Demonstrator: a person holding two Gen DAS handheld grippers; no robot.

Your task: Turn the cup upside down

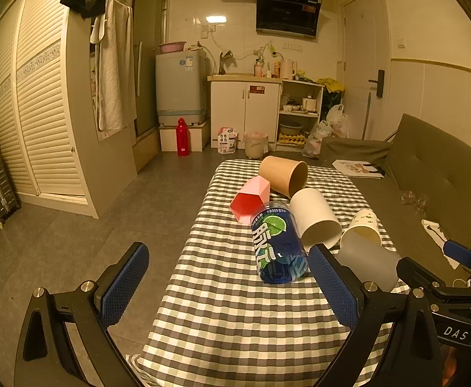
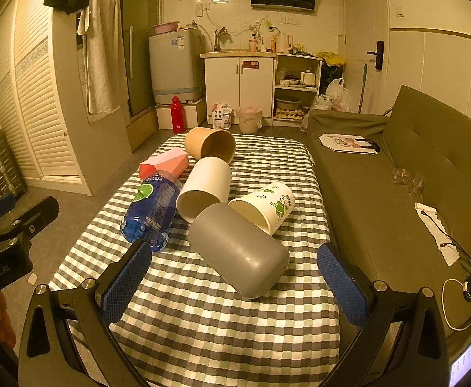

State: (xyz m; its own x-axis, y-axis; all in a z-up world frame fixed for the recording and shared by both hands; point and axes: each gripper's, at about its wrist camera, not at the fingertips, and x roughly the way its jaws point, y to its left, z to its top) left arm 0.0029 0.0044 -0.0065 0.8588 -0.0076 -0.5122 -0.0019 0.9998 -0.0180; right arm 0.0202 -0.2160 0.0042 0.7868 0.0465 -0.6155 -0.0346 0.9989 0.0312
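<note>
Several cups lie on their sides on the checkered table: a grey cup nearest, a white paper cup with green print, a plain white cup, a brown paper cup and a pink faceted cup. A blue bottle cup lies at the left. They also show in the left wrist view: grey, white, brown, pink, blue. My right gripper is open, just short of the grey cup. My left gripper is open and empty, near the blue cup.
An olive sofa runs along the table's right side, with a paper bag and a cable on it. Beyond the table stand a small bin, a red bottle and kitchen cabinets.
</note>
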